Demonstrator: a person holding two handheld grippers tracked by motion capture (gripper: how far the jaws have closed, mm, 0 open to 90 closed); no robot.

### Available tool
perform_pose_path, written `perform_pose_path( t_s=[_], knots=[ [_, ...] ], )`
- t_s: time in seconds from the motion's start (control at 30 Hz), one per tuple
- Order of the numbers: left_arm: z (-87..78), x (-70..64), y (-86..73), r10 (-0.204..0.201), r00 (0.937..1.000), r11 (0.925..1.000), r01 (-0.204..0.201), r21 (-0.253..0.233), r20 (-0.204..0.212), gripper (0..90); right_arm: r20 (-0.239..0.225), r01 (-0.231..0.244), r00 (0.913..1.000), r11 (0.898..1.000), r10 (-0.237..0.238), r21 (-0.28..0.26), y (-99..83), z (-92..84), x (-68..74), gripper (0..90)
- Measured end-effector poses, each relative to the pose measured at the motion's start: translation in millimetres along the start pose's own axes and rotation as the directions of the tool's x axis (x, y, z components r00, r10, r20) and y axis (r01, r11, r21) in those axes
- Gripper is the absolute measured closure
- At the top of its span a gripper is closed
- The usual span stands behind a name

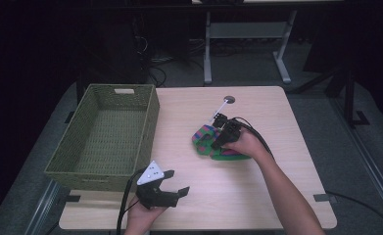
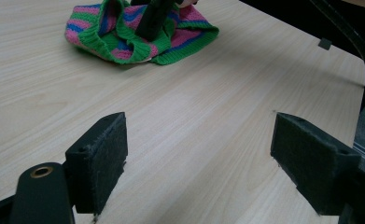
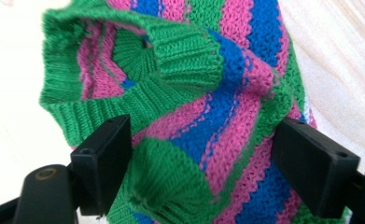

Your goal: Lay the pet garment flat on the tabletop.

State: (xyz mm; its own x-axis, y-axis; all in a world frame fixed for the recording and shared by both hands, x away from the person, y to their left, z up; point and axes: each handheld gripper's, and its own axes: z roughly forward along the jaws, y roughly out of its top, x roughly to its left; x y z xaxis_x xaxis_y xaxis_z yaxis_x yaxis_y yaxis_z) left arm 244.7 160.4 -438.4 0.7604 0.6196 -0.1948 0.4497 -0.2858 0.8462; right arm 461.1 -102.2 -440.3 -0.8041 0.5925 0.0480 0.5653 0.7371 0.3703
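Overhead, the right tool (image 1: 218, 138) sits on the striped knit garment (image 1: 204, 138) at mid-bench (image 1: 257, 186), while the left tool (image 1: 172, 184) hovers near the bench's front edge, jaws spread, with a woven basket (image 1: 106, 132) just beyond it to its left. Along the left tool (image 2: 199, 154), its parted jaws frame bare bench, the garment (image 2: 124, 32) well ahead. Along the right tool (image 3: 201, 163), its jaws stand spread on either side of the garment's (image 3: 217, 102) bunched folds, not clamped
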Motion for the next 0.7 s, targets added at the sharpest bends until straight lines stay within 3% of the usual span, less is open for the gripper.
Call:
perform_pose_path(
  t_s=[0.27, 0.7],
  knots=[
    [0.3, 0.0, -0.2, -0.001, 1.0, 1.0, 0.001, 0.003, -0.004, 18.6, 0.054, 0.002, 0.9985, 1.0, -0.002, 0.01, 0.3, 3.2, 5.2, 27.6],
    [0.8, -0.4, -0.3, 0.006, 1.0, 1.0, -0.006, 0.006, -0.006, 18.6, 0.049, -0.042, 0.998, 0.999, 0.041, 0.034, 0.3, -2.0, -1.1, 57.0]
  ],
)
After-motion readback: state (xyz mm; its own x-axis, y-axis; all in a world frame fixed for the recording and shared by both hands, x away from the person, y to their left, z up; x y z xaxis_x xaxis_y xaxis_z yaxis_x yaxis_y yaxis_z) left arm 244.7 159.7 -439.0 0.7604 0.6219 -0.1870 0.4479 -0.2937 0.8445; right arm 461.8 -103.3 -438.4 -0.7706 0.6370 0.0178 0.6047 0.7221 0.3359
